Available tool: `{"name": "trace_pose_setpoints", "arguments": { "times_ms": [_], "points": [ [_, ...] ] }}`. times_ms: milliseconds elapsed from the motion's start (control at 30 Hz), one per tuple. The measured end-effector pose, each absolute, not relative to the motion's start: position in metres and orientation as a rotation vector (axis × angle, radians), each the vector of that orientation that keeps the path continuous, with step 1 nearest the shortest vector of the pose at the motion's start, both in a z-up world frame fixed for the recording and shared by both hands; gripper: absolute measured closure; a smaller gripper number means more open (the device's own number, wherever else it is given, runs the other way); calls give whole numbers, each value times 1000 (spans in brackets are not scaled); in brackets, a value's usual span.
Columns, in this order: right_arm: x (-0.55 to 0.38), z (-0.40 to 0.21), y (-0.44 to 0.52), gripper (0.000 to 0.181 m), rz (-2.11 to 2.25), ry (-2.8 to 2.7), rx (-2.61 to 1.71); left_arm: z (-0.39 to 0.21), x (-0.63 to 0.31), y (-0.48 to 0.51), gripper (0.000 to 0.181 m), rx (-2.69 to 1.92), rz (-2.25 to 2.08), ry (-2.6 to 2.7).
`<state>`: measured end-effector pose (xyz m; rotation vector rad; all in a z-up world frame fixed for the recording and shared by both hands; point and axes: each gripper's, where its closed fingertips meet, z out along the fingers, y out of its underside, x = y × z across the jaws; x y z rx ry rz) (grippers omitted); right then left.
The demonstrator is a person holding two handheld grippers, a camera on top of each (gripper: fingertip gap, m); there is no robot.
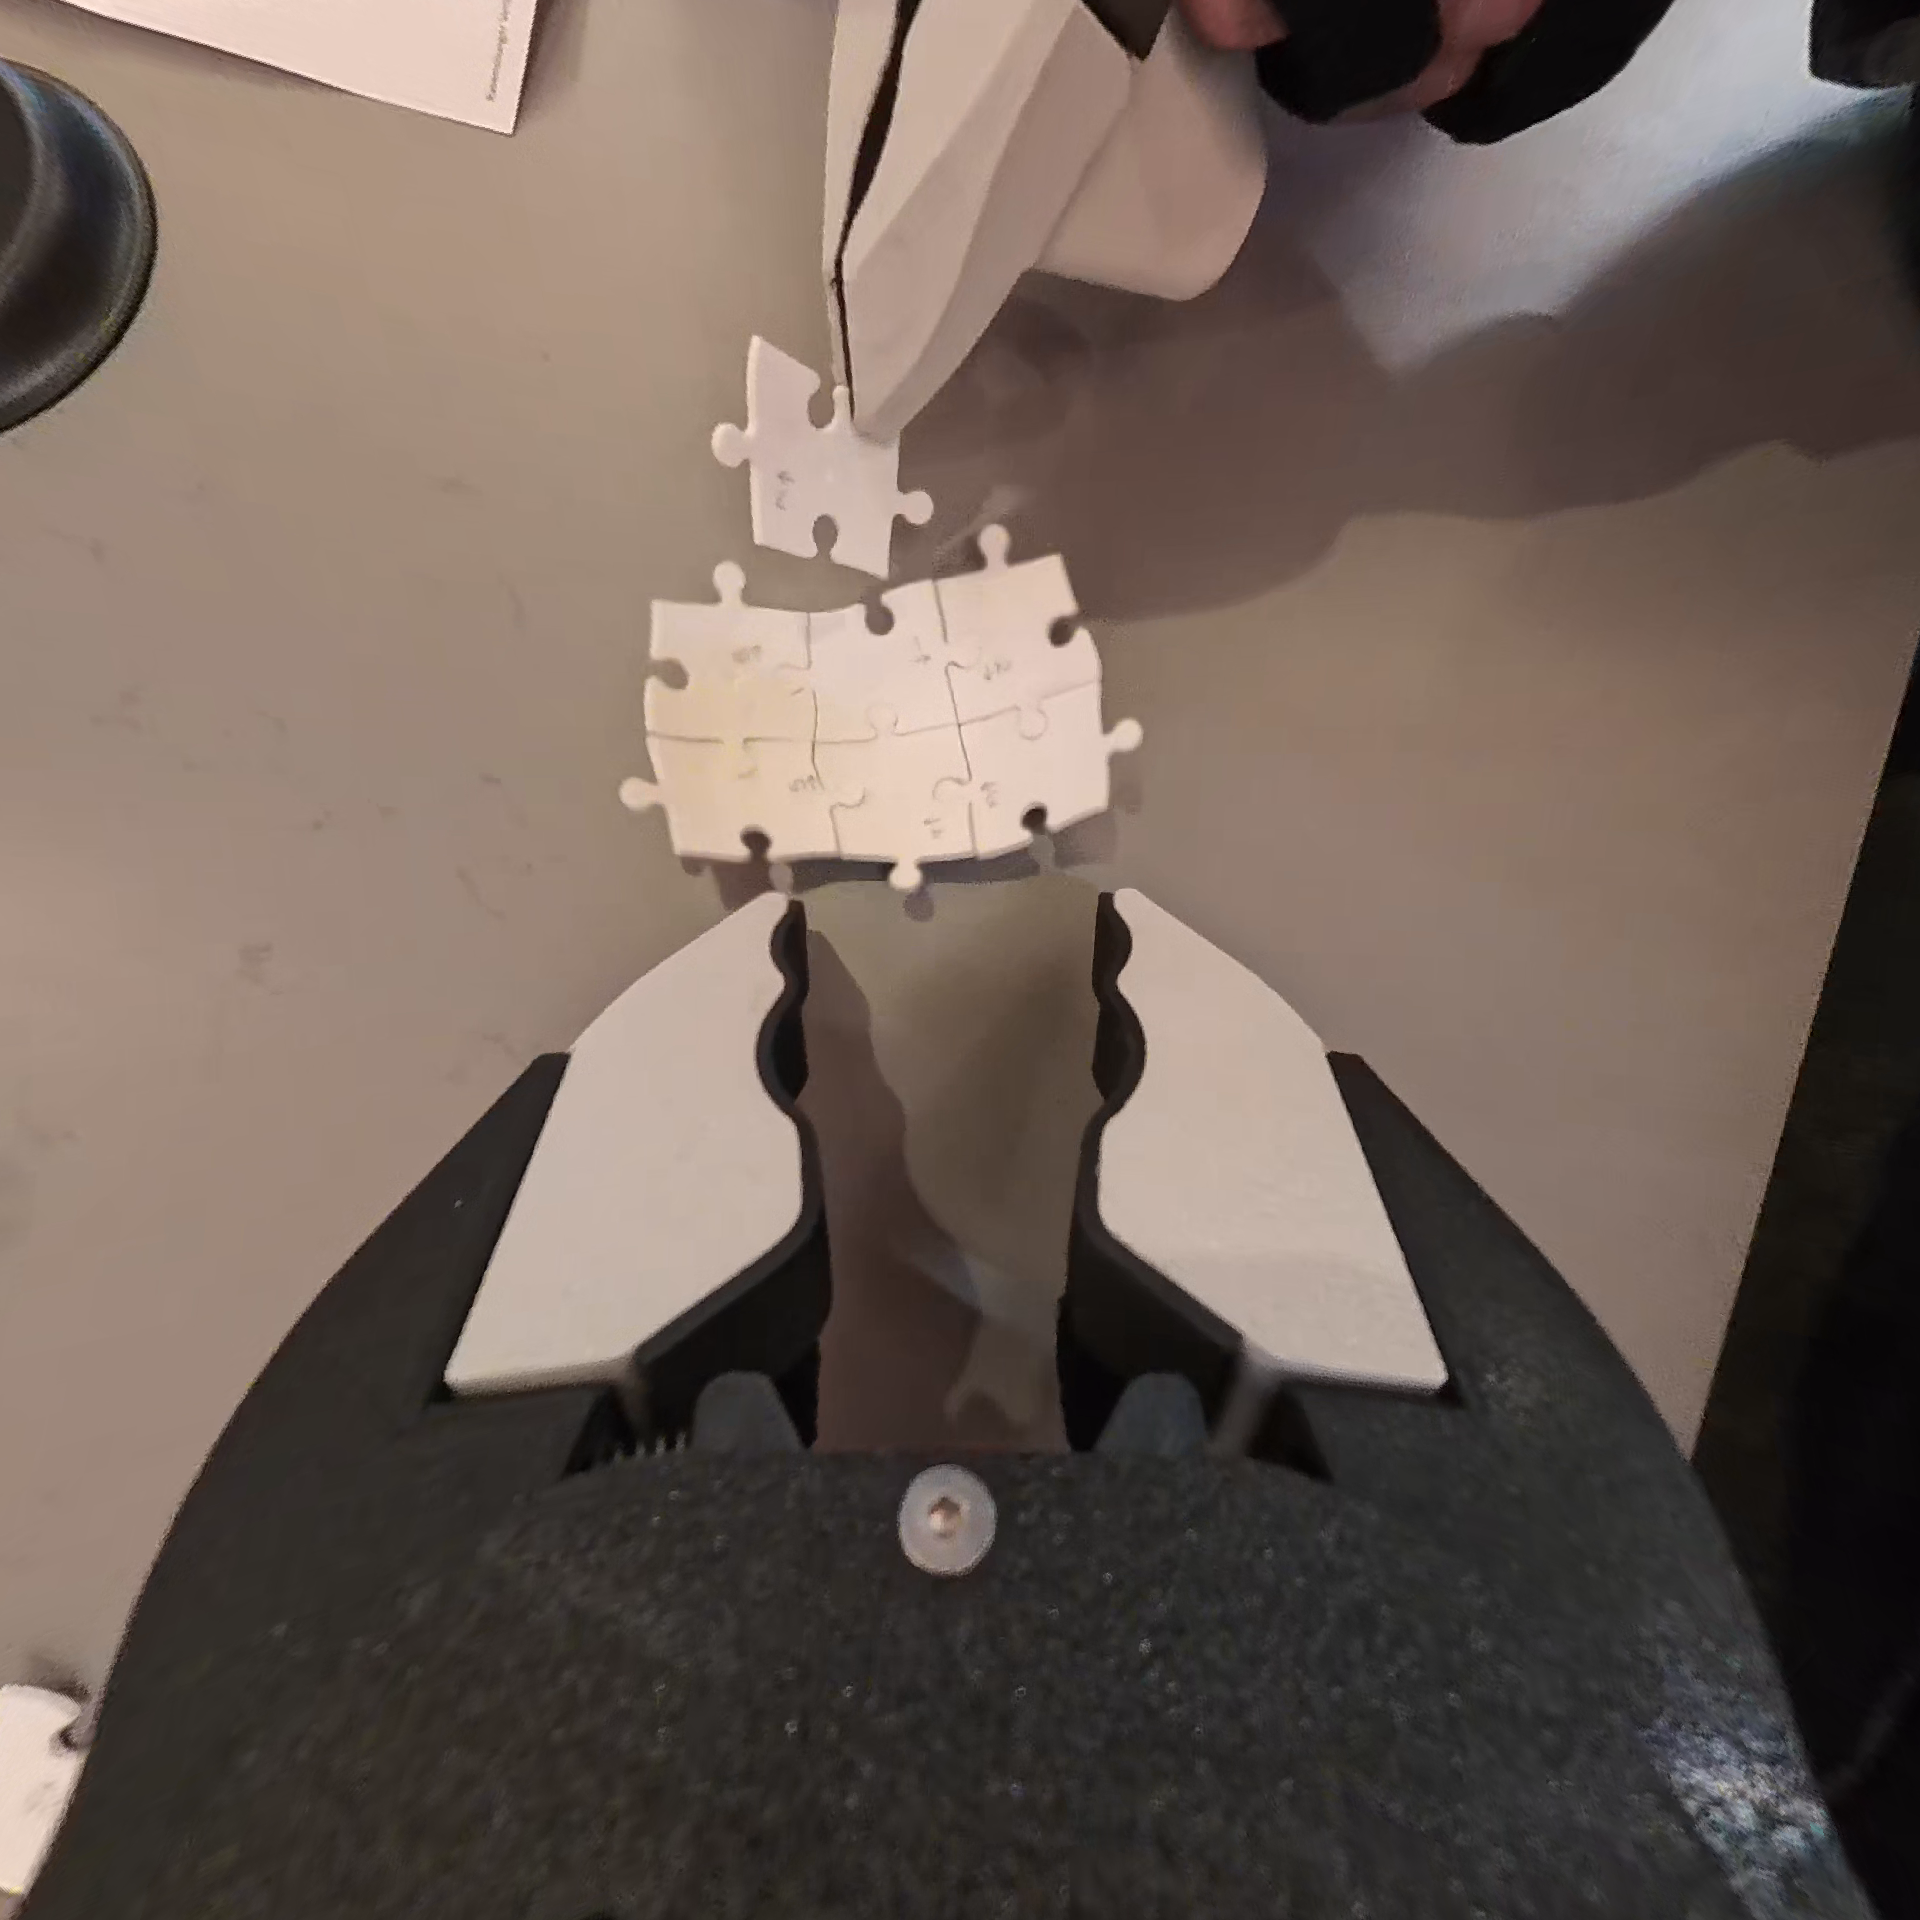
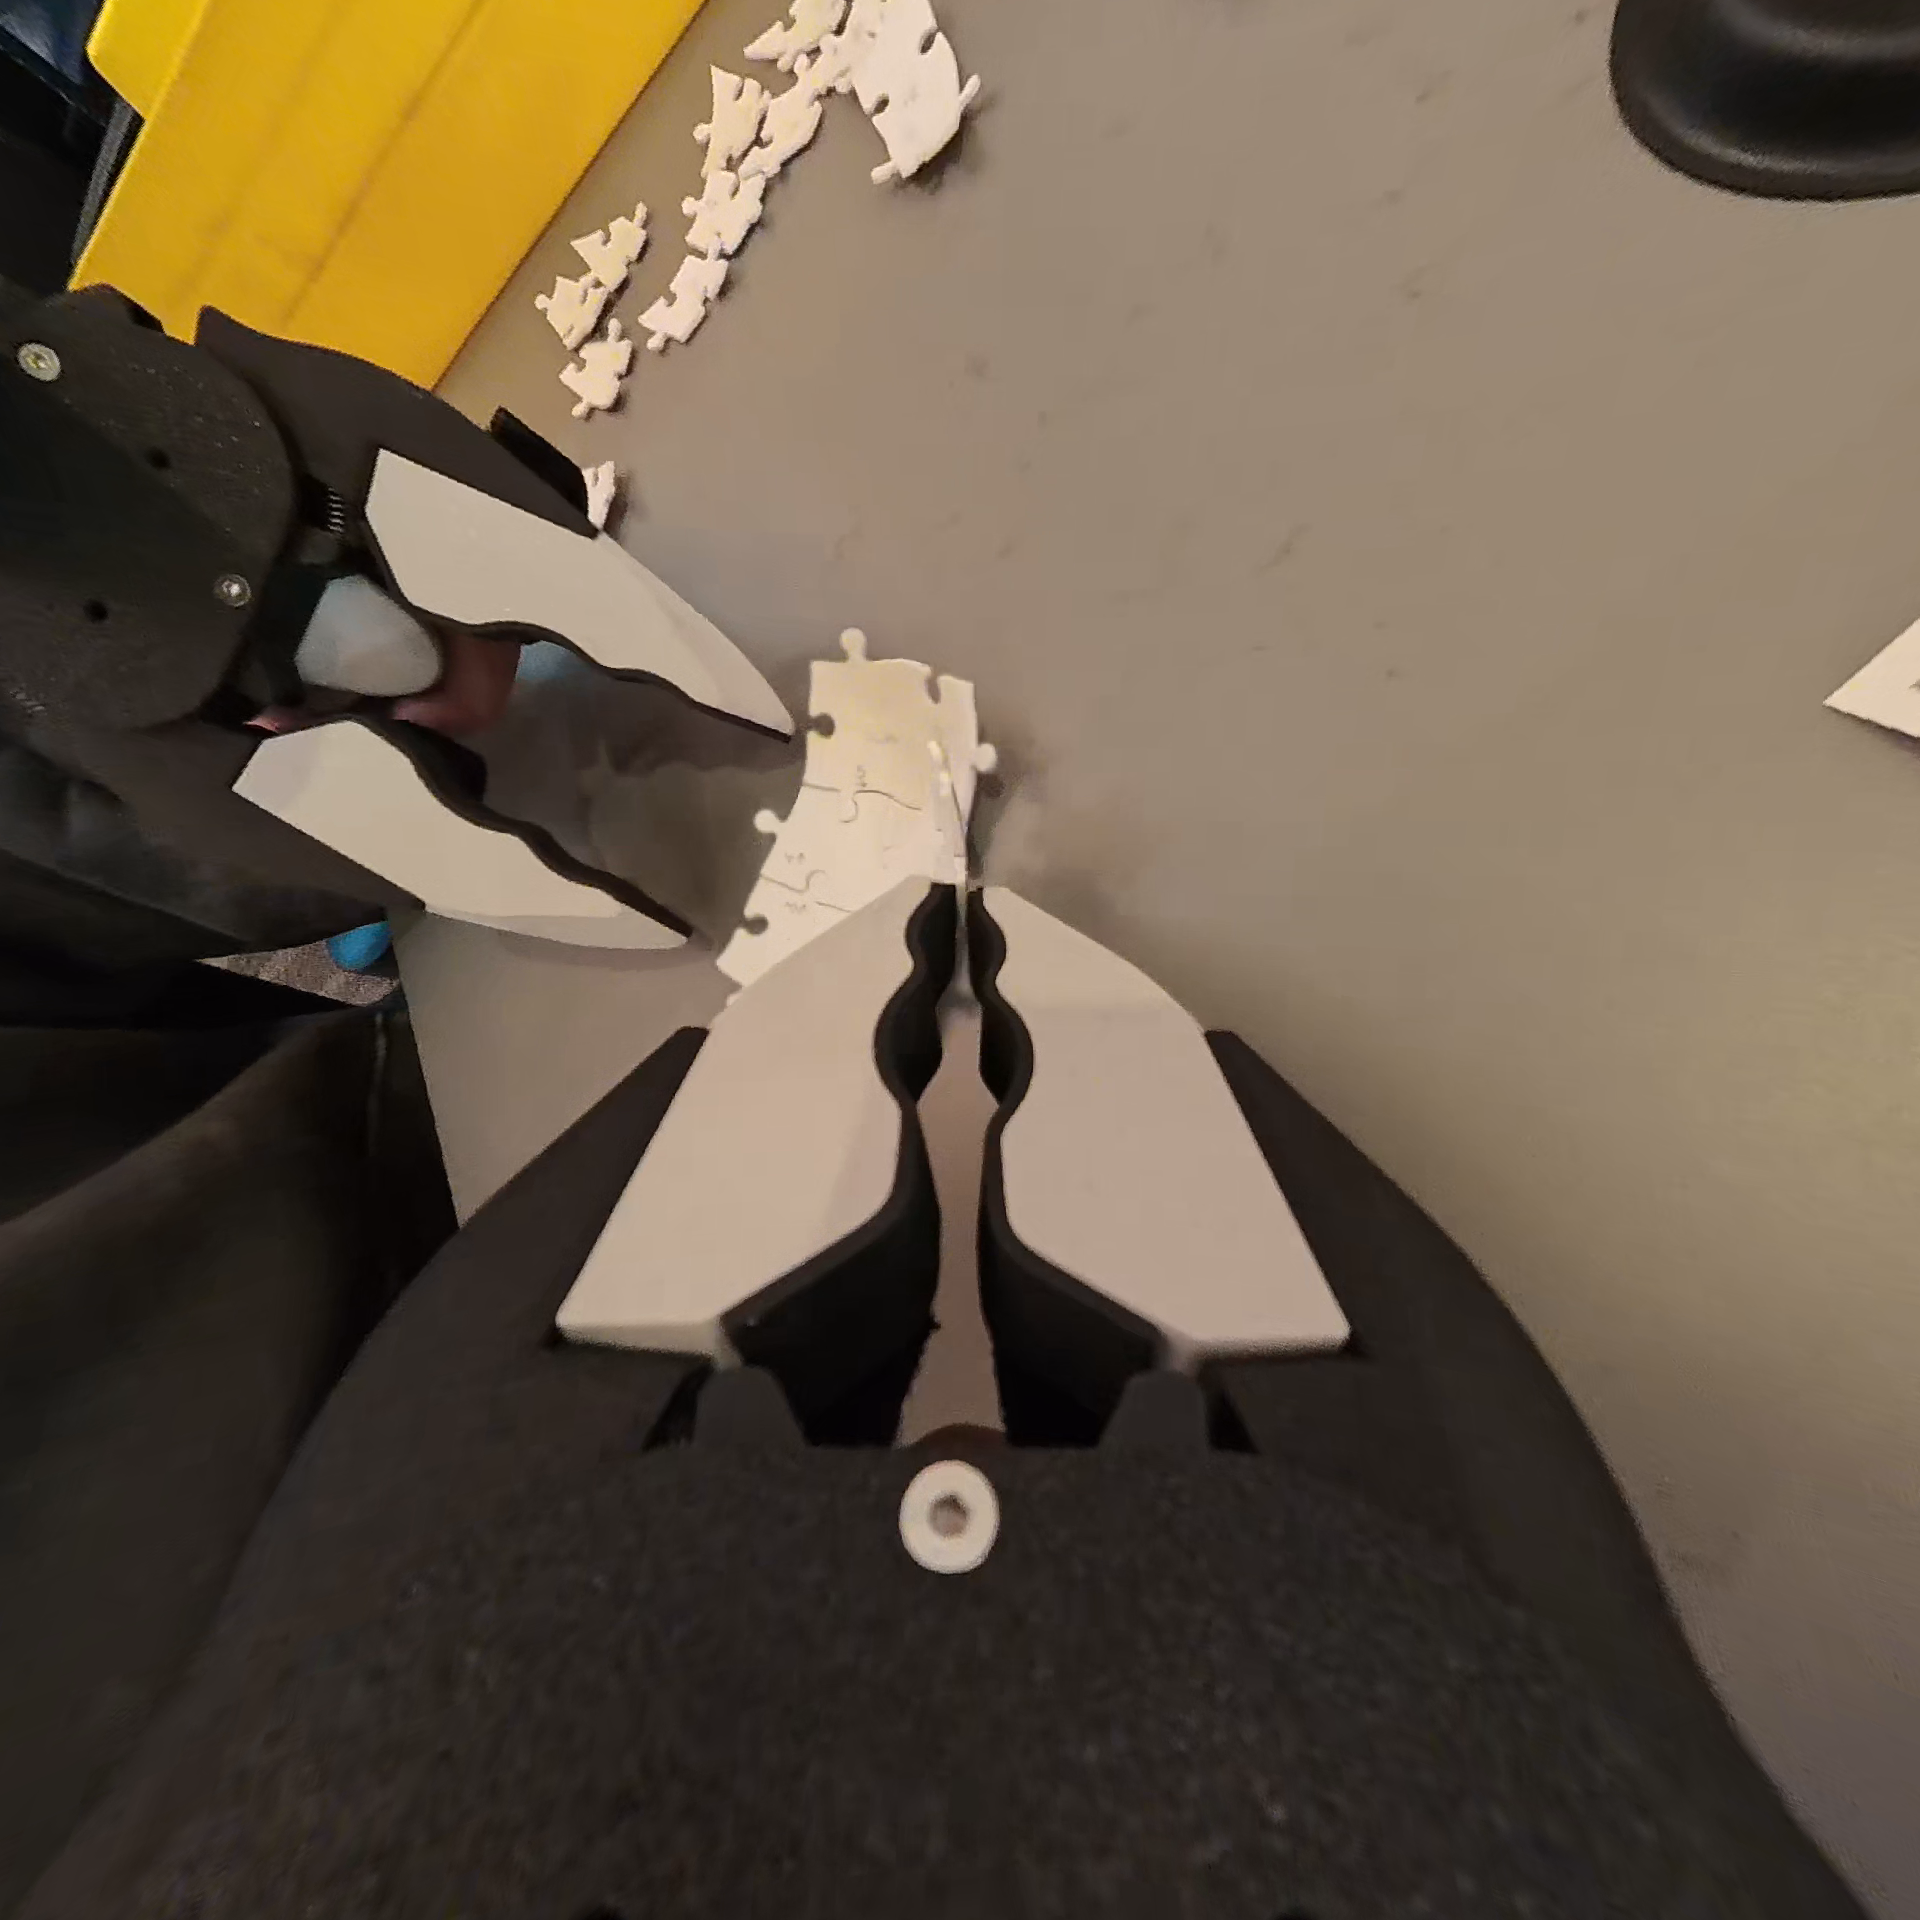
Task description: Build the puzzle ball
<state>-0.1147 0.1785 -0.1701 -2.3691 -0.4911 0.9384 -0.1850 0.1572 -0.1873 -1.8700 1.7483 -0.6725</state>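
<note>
Left wrist view: the right gripper brings one loose puzzle piece to the joined patch.

It pinches the piece tight at 12 o'clock of the patch on the bench. The left gripper waits wide and empty at 6 o'clock, tips pointing at the patch. Next, the knobs must line up.

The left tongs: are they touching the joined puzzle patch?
Apart. The left wrist view shows bare table between the open left tongs and the patch.

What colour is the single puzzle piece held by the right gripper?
White; the puzzle piece shows best in the left wrist view.
</note>
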Motion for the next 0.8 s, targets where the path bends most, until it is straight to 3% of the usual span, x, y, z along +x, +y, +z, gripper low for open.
{"name": "trace_pose_setpoints", "arguments": {
  "times_ms": [33,367,800],
  "points": [
    [-113,-170,179,179,946,-473,-2372,-188,-185,157,129,-1871,-675,1750],
    [-104,-185,183,179,1151,-98,-2439,-190,-180,151,128,-1869,-718,1765],
    [-107,-178,185,179,1148,-136,-2420,-193,-180,155,128,-1889,-738,1755]
  ]
}}
